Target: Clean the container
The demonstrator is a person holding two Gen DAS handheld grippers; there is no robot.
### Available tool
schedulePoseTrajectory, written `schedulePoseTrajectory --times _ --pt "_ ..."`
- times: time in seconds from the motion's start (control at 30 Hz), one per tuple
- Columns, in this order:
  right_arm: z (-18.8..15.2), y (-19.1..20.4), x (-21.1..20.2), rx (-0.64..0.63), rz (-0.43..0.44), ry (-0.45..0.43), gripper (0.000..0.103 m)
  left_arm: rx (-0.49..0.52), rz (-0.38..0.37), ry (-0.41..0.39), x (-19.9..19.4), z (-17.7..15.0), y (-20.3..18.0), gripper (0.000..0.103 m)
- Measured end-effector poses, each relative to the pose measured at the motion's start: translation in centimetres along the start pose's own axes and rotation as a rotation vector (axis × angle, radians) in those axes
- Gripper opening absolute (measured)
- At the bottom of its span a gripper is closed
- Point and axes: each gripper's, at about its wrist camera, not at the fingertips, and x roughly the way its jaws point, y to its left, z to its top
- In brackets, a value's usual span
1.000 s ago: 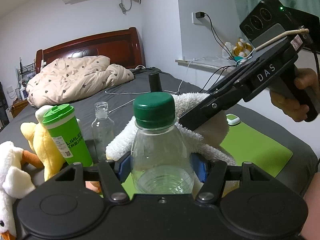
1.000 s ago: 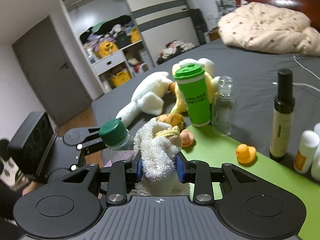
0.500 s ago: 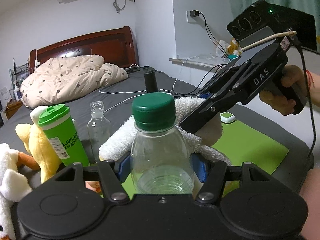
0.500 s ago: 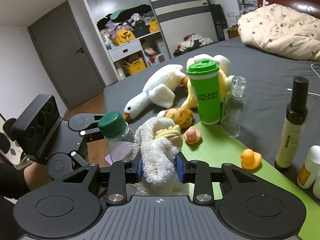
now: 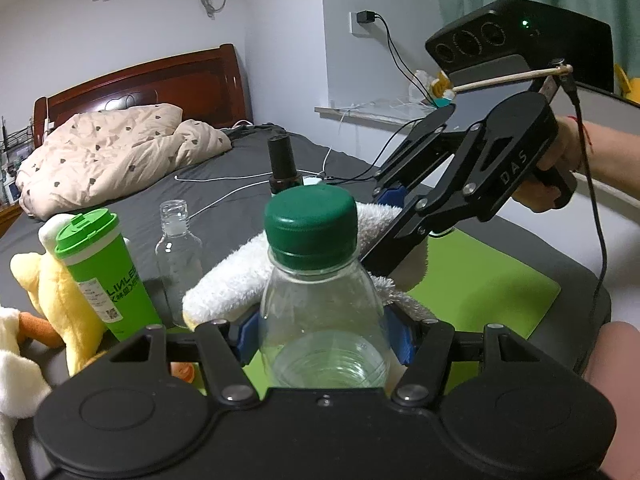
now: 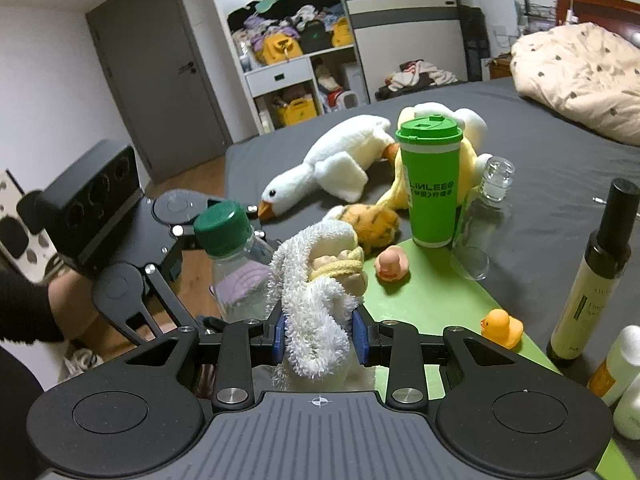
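Setting: bedroom; grey bed [image 6: 540, 152] carrying a green mat [image 6: 432, 292].
Left gripper [image 5: 324, 336]: jaws closed on the belly of a clear bottle [image 5: 324, 320], green cap [image 5: 311, 224] on, long axis upright.
Right gripper [image 6: 318, 332]: jaws clamped on a bunched white cloth [image 6: 316, 300].
Key relation: in the right wrist view the bottle stands at 10 o'clock from the cloth, just beside it; contact cannot be told.
Judgement: the next wipe likely needs the cloth pressed leftward against the bottle wall.
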Motion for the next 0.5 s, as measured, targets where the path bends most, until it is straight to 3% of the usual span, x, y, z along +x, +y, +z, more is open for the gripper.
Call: schedulePoseTrajectory --times 0.5 --pt "-1.5 -1.7 1.8 -0.002 0.049 0.042 0.034 0.003 -0.020 -0.013 -0.1 0.1 0.2 0.060"
